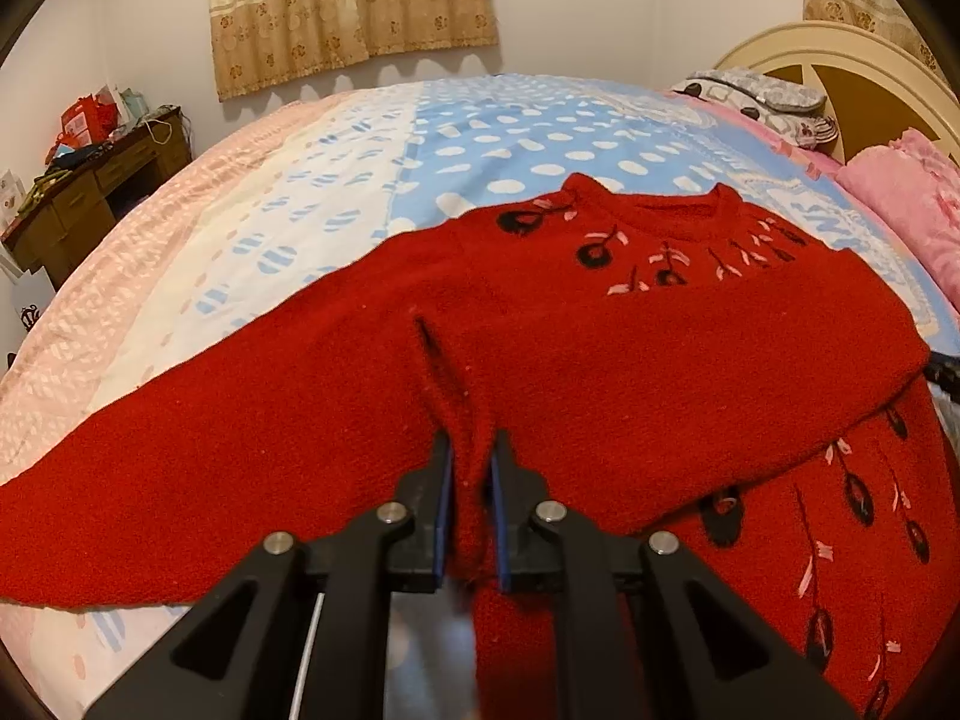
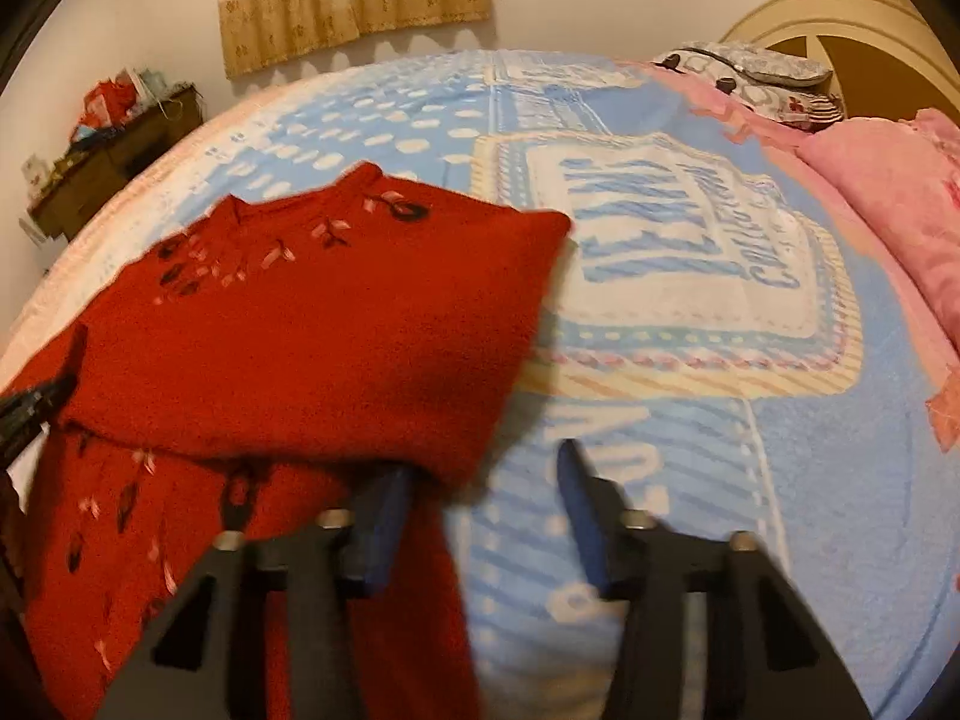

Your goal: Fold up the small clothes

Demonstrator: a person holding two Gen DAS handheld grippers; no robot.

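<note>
Sweater: red knit (image 1: 600, 360) with black and pink flower stitching at the collar, lying on the bed, spread across the blue blanket (image 2: 720, 480).
Lay of it: collar toward the far wall, one sleeve running out flat to the left in the left wrist view; the upper body sits doubled over a lower layer that carries more stitched flowers, so it's partly folded.
Left gripper: and there it is, the left gripper (image 1: 473, 444) has its fingers pressed in on a raised ridge of the red knit, pinching it between the blue pads near the middle of the garment.
Right gripper: over at the sweater's right-hand edge, the right gripper (image 2: 480, 462) shows its fingers spread wide, blanket visible between them; the left finger sits right against the folded edge, though the view is blurred.
Bed: pink pillow (image 1: 900, 210) and a grey patterned pillow (image 1: 756, 96) up by the cream headboard (image 1: 840, 54).
Room: beige curtain (image 1: 354, 6) on the far wall, a cluttered wooden desk (image 1: 90, 198) in the left corner.
</note>
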